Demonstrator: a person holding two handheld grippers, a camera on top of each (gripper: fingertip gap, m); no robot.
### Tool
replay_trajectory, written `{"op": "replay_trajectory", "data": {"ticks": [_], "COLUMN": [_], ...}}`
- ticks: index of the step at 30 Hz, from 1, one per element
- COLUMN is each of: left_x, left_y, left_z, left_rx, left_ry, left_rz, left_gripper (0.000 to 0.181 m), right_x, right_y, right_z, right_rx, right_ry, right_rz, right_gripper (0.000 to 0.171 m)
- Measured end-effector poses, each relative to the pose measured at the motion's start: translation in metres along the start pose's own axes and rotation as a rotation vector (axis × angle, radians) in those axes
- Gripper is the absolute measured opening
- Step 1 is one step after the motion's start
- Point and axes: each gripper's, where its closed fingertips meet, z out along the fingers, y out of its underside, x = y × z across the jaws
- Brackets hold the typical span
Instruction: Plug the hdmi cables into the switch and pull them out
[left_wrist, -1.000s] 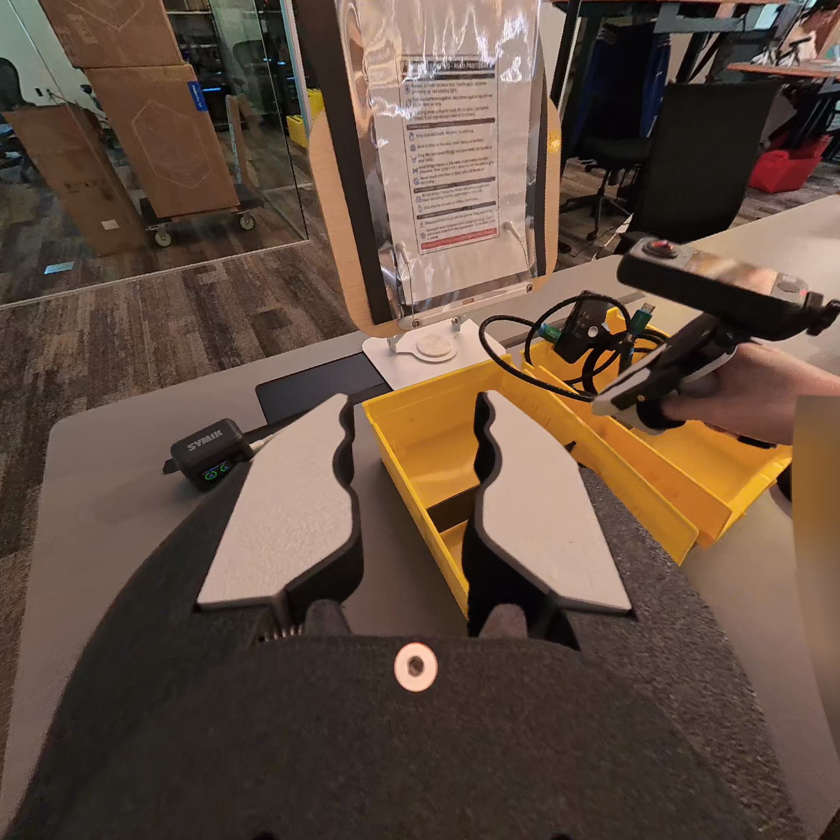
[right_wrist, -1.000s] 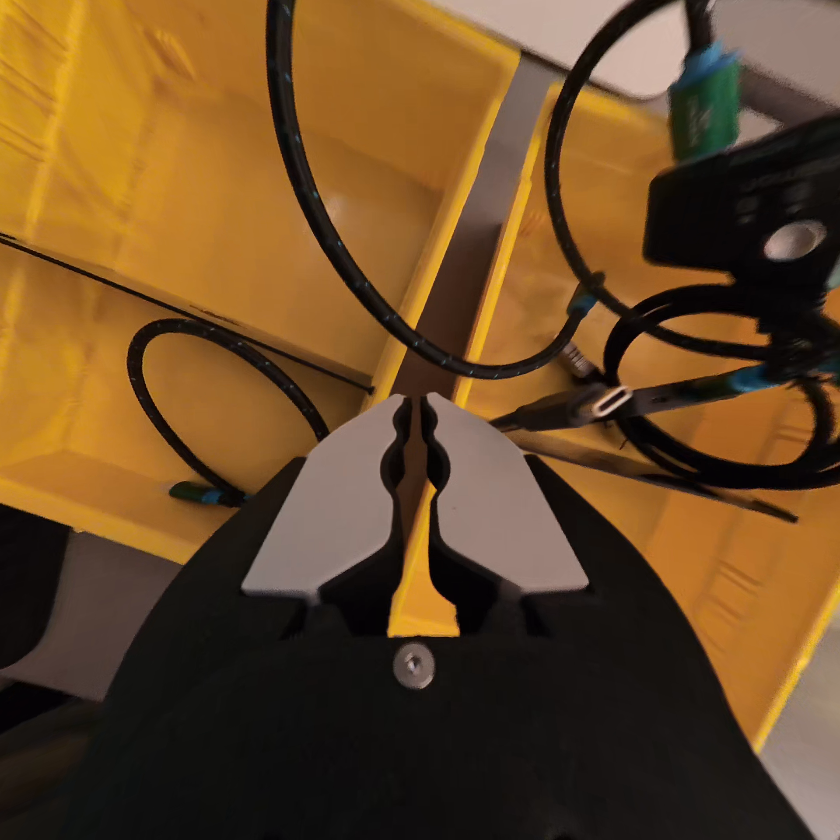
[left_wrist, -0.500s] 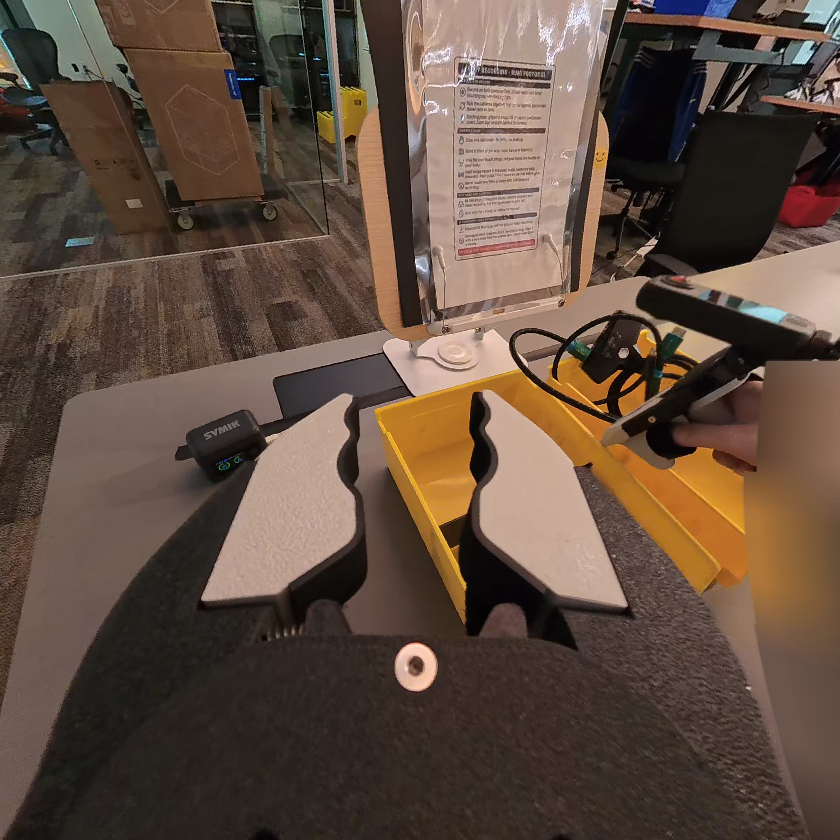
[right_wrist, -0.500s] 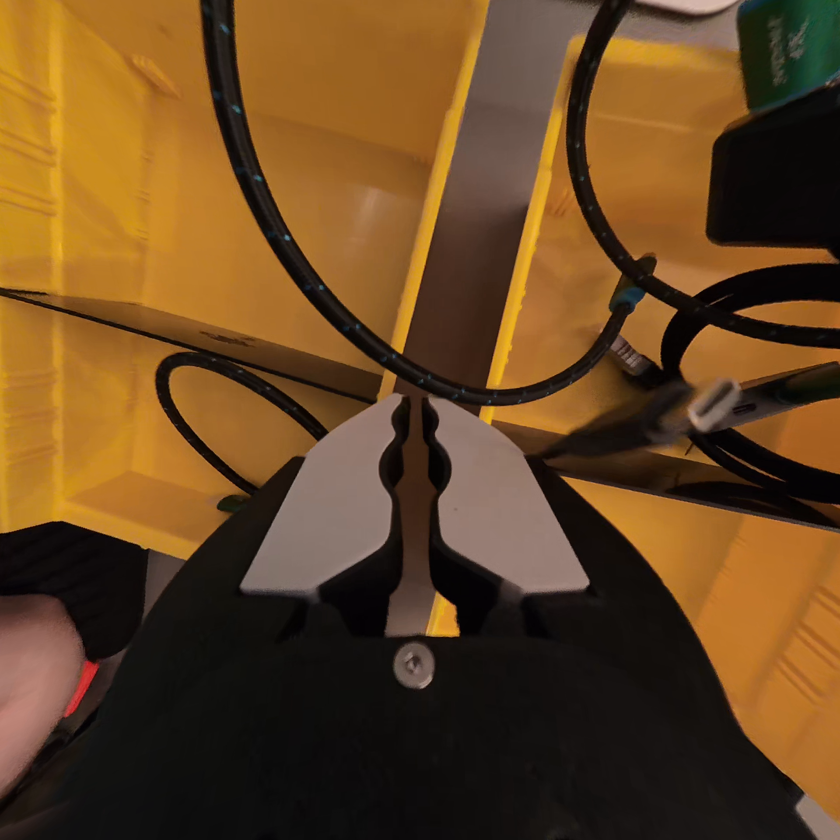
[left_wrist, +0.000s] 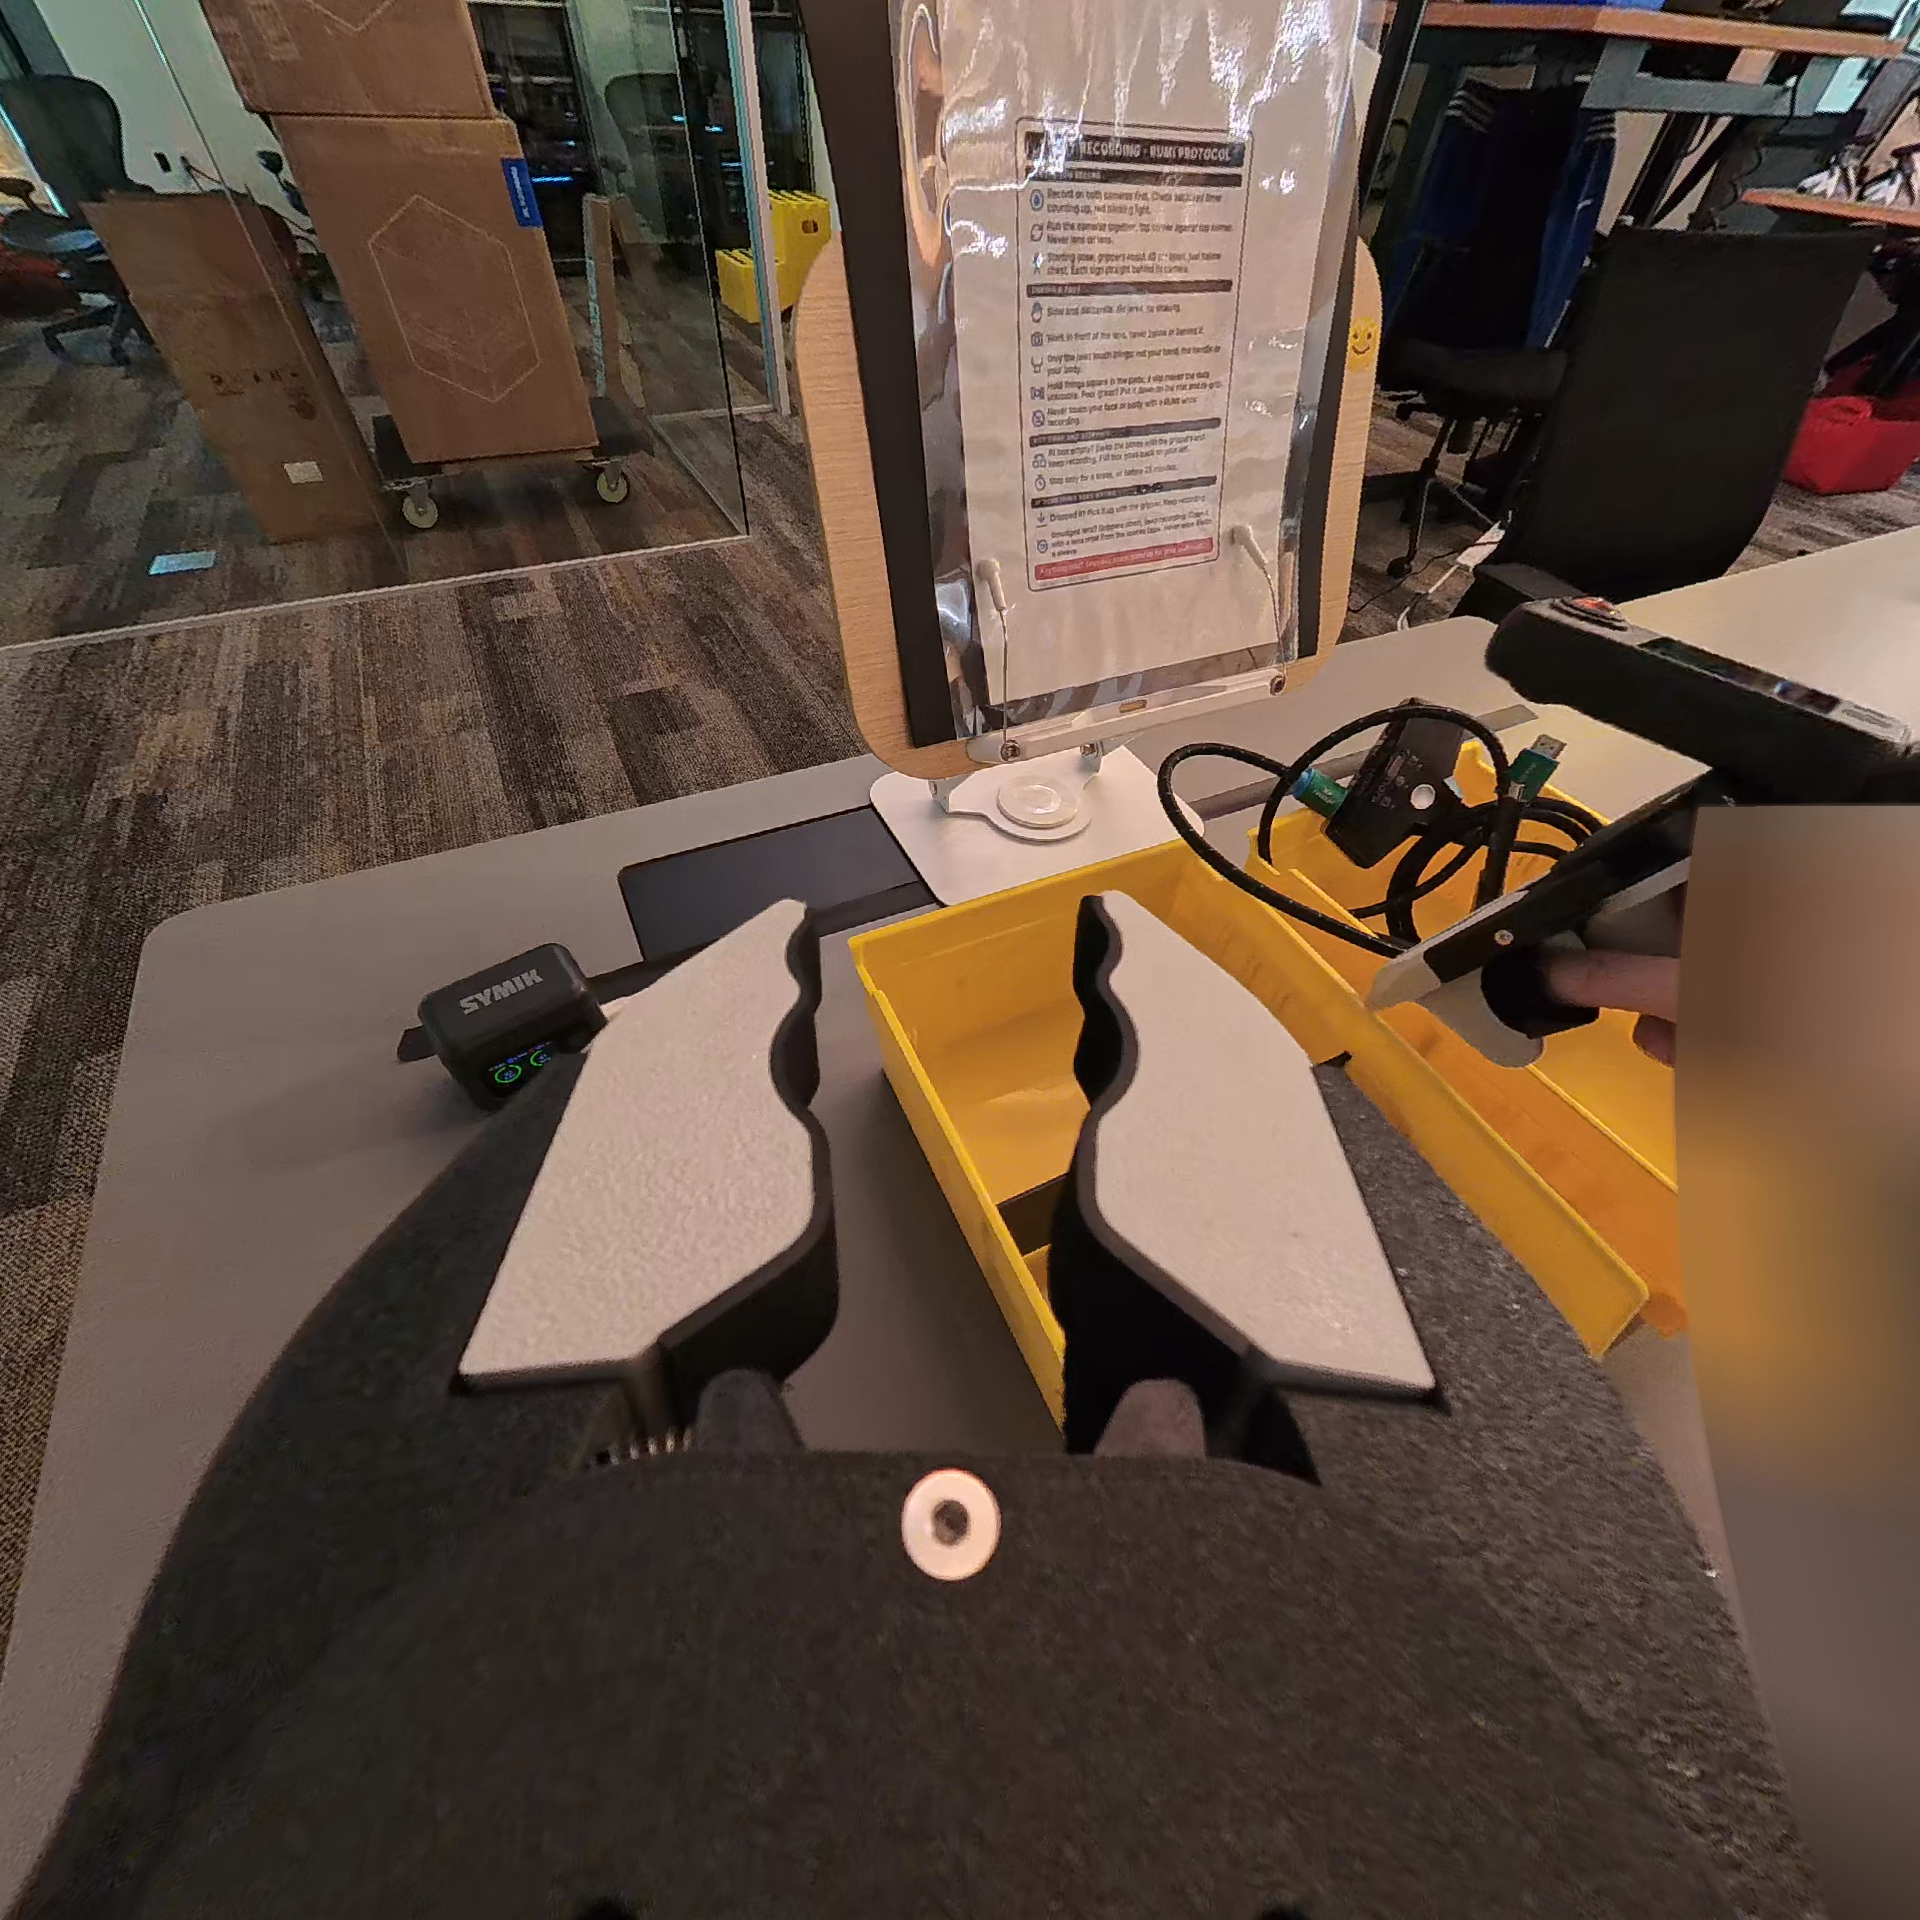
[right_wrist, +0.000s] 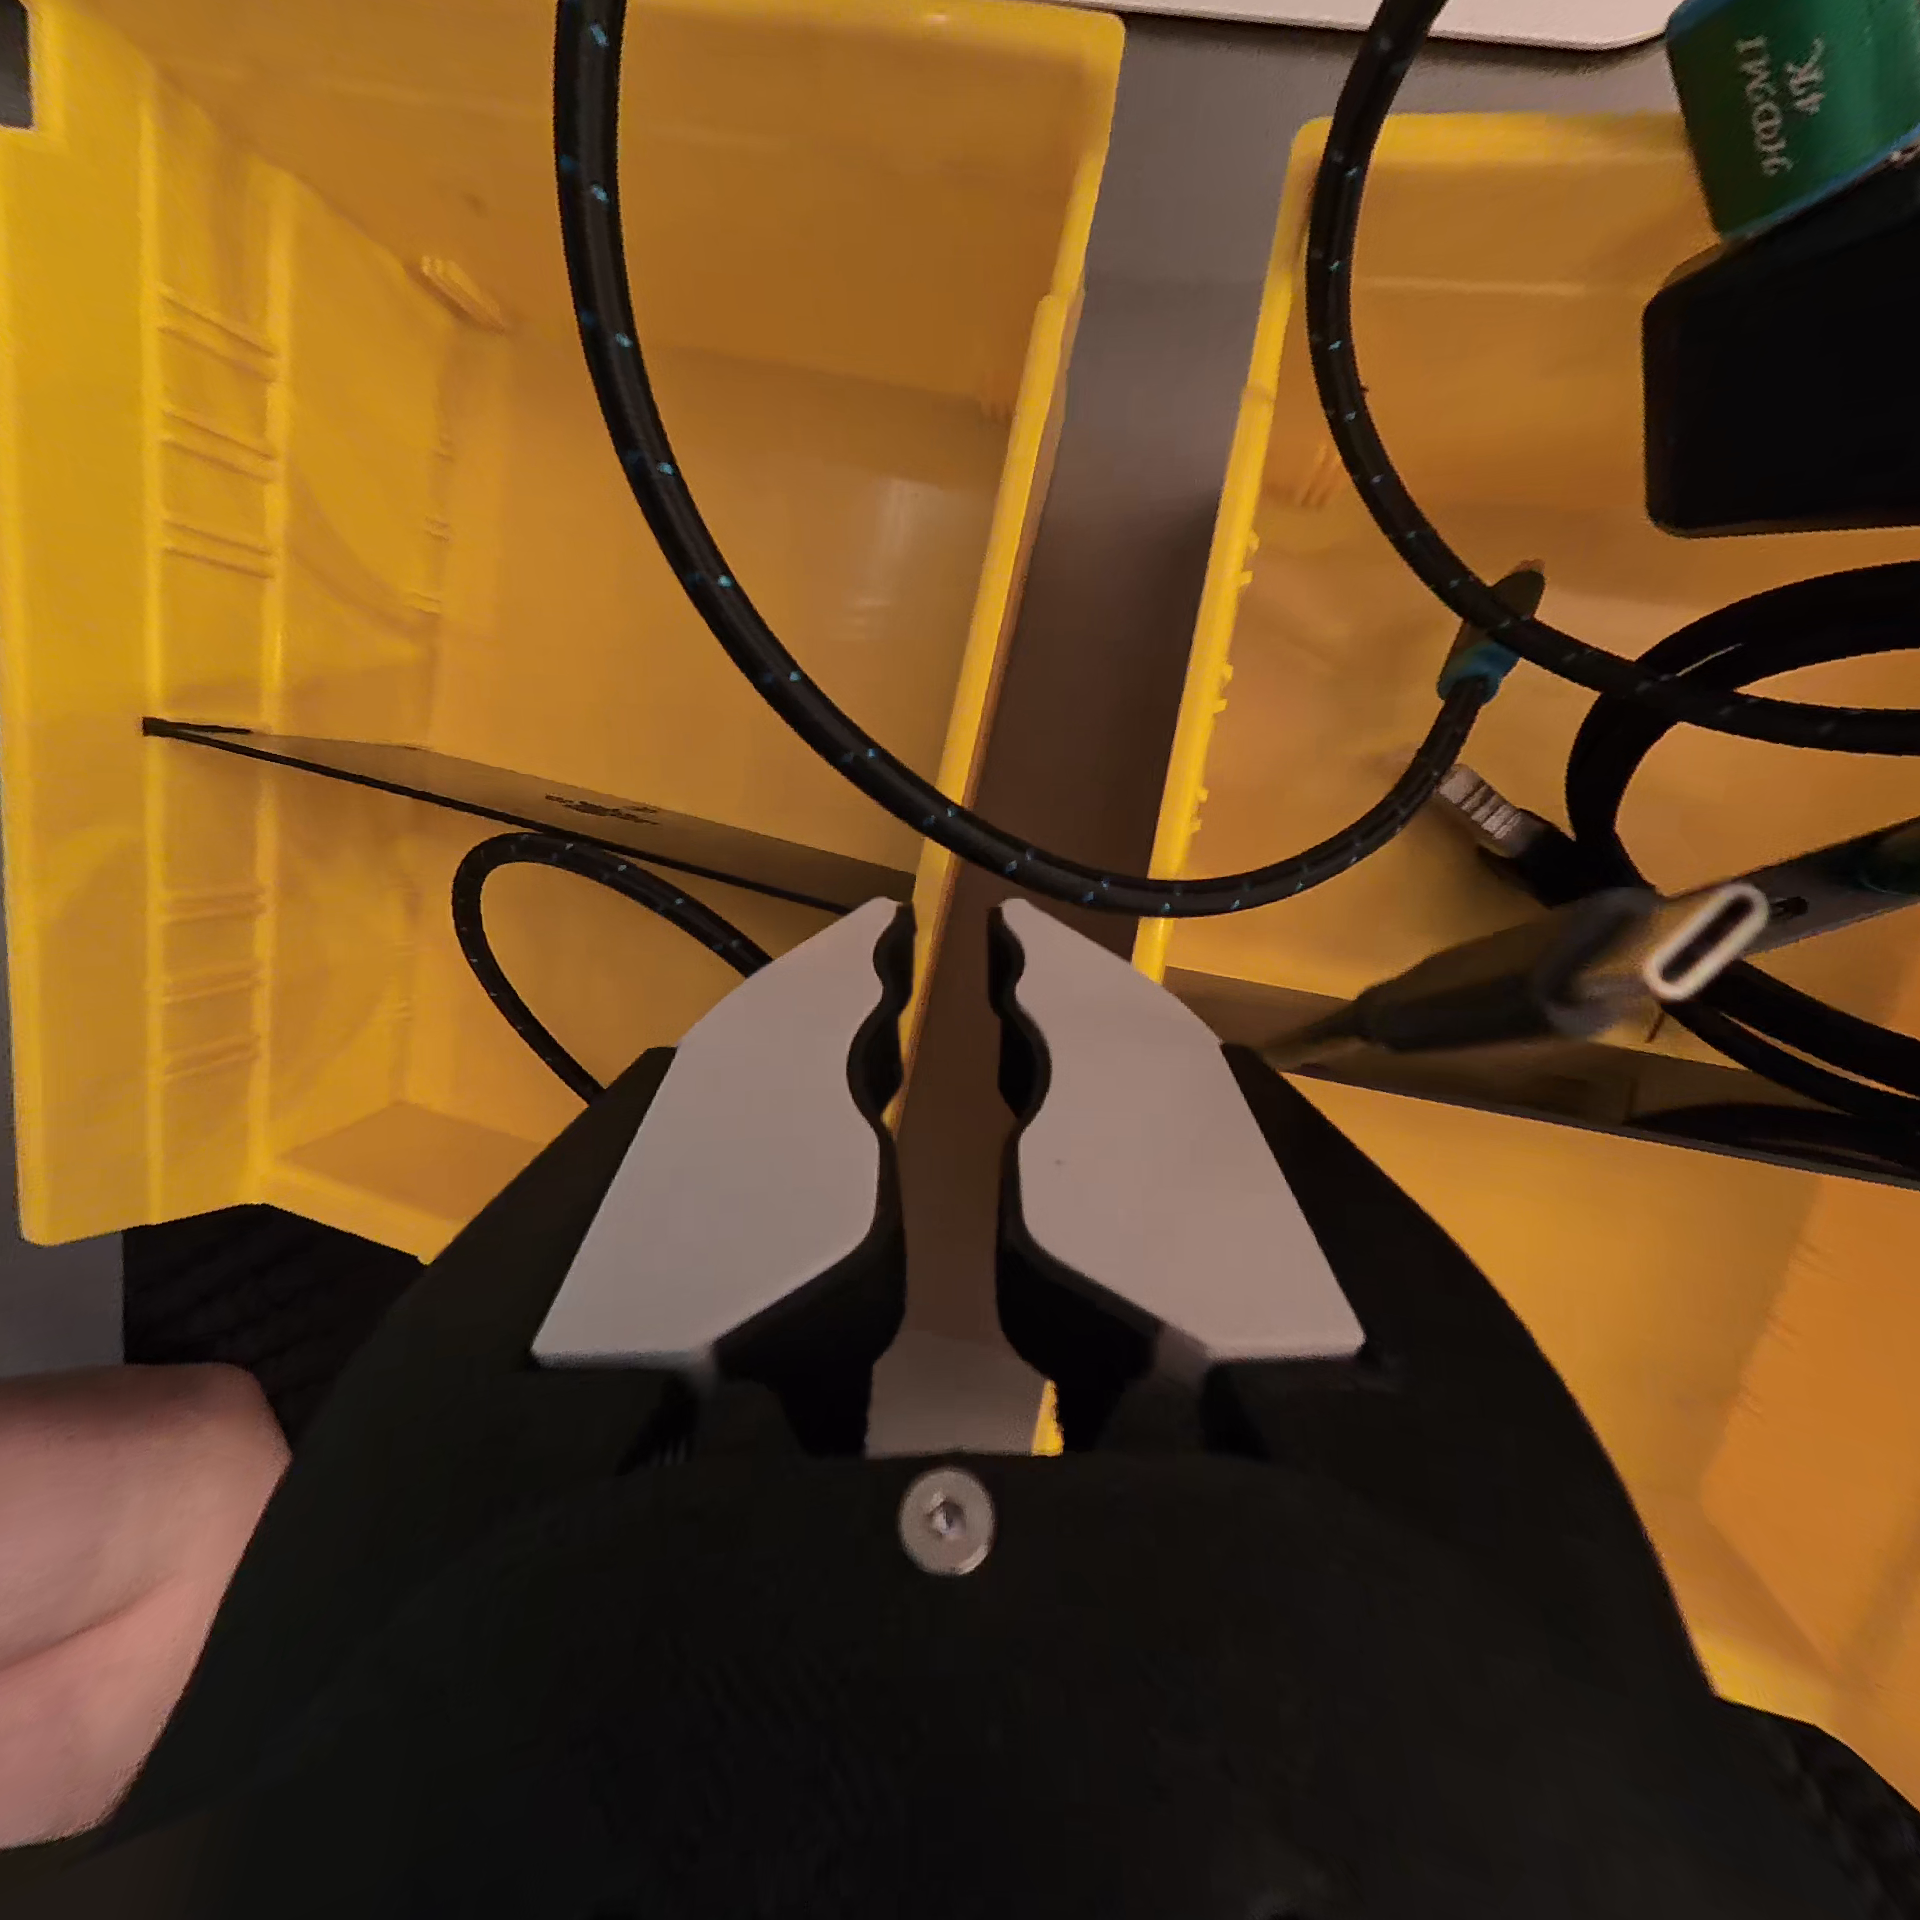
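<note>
A black switch (left_wrist: 1392, 790) with green HDMI plugs (left_wrist: 1314, 800) in it rests on coiled black braided cables (left_wrist: 1226, 821) in the right yellow bin (left_wrist: 1507, 1143). In the right wrist view the switch (right_wrist: 1787, 395) and a green plug (right_wrist: 1787, 135) are at the top right. A cable loop (right_wrist: 727, 644) arches over both bins, and a loose USB-C plug (right_wrist: 1683, 951) points at the camera. My right gripper (right_wrist: 948, 912) is empty, its jaws a narrow gap apart, over the strip between the bins; it also shows in the left wrist view (left_wrist: 1387, 995). My left gripper (left_wrist: 940, 914) is wide open and empty above the left yellow bin (left_wrist: 935, 997).
The grey table (left_wrist: 260, 1091) carries a small black device with green lights (left_wrist: 509, 1023), a black pad (left_wrist: 769, 894) and a standing sign board (left_wrist: 1101, 416). Black dividers (right_wrist: 520, 800) cross both bins. Another cable end (right_wrist: 499, 935) lies in the left bin. A hand (right_wrist: 104, 1558) is at the lower left. About 30 cm separates my left fingertips from my right. From my right tips it is roughly 15 cm to the switch (right_wrist: 1787, 395); from my left, 40 cm. Look for it in the left wrist view (left_wrist: 1363, 828) too. My left tips are about 40 cm from the green plug (right_wrist: 1787, 135), my right tips only 15 cm. It turns up in the left wrist view (left_wrist: 1330, 794) as well.
My right gripper has moved forward over the gap between the bins and its jaws have parted a little. My left gripper has pulled back slightly and stays open.
</note>
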Motion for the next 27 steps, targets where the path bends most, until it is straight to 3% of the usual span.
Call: {"op": "replay_trajectory", "data": {"ticks": [3, 5, 9, 13, 16, 27], "left_x": [0.001, 0.003, 0.006, 0.009, 0.010, 0.013], "left_y": [-0.001, -0.002, -0.003, 0.001, 0.002, -0.001], "left_z": [-0.002, -0.003, -0.002, 0.002, 0.003, 0.000], "left_rx": [0.002, 0.011, 0.011, -0.011, -0.018, -0.002], "left_ry": [0.004, 0.006, 0.019, 0.030, 0.036, 0.058], "left_rz": [0.003, 0.004, 0.010, 0.019, 0.024, 0.023], "left_gripper": [0.046, 0.046, 0.046, 0.047, 0.047, 0.046], "right_x": [-0.004, -0.006, -0.004, -0.005, -0.005, -0.028], "right_y": [0.005, 0.007, 0.001, 0.007, 0.004, -0.003], "right_z": [0.011, 0.021, 0.036, 0.055, 0.056, 0.046], "right_rx": [-0.031, -0.038, 0.012, -0.088, -0.117, -0.135], "right_ry": [-0.024, -0.009, 0.074, 0.101, 0.114, 0.094], "right_rz": [0.029, 0.030, 0.003, 0.012, -0.007, -0.020], "right_gripper": [0.021, 0.010, 0.006, 0.012, 0.005, 0.006]}}
